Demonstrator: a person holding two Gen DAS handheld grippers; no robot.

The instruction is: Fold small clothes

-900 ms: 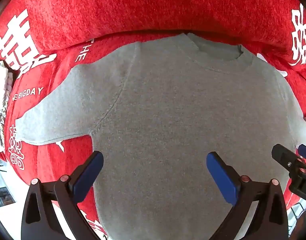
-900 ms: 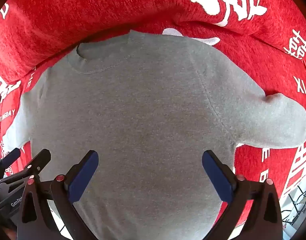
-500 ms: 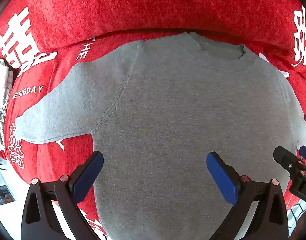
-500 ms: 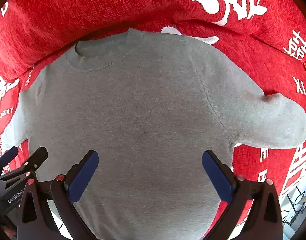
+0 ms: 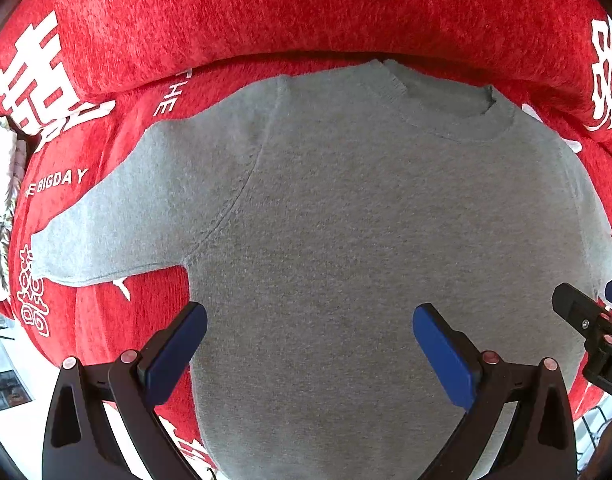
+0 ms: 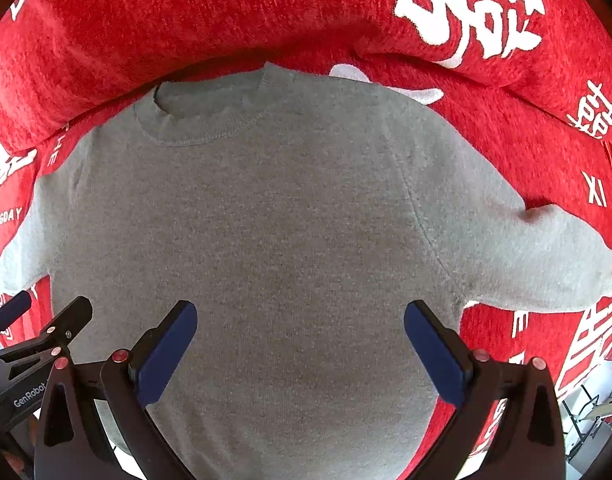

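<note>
Grey sweater (image 5: 346,240) lies flat, face up, sleeves out, on the red blanket (image 5: 306,12). Left gripper (image 5: 310,344) and right gripper (image 6: 300,340) hover above it, jaws wide apart, empty — folding not begun. Next, probably: pinch a sleeve, bring it inward.

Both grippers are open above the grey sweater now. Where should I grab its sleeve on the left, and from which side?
Take the left sleeve at its cuff end, probably coming straight down from above with the left gripper. It lies flat and spread outward on the red cover, so the free cuff edge is the easiest fabric to pinch and fold inward.
</note>
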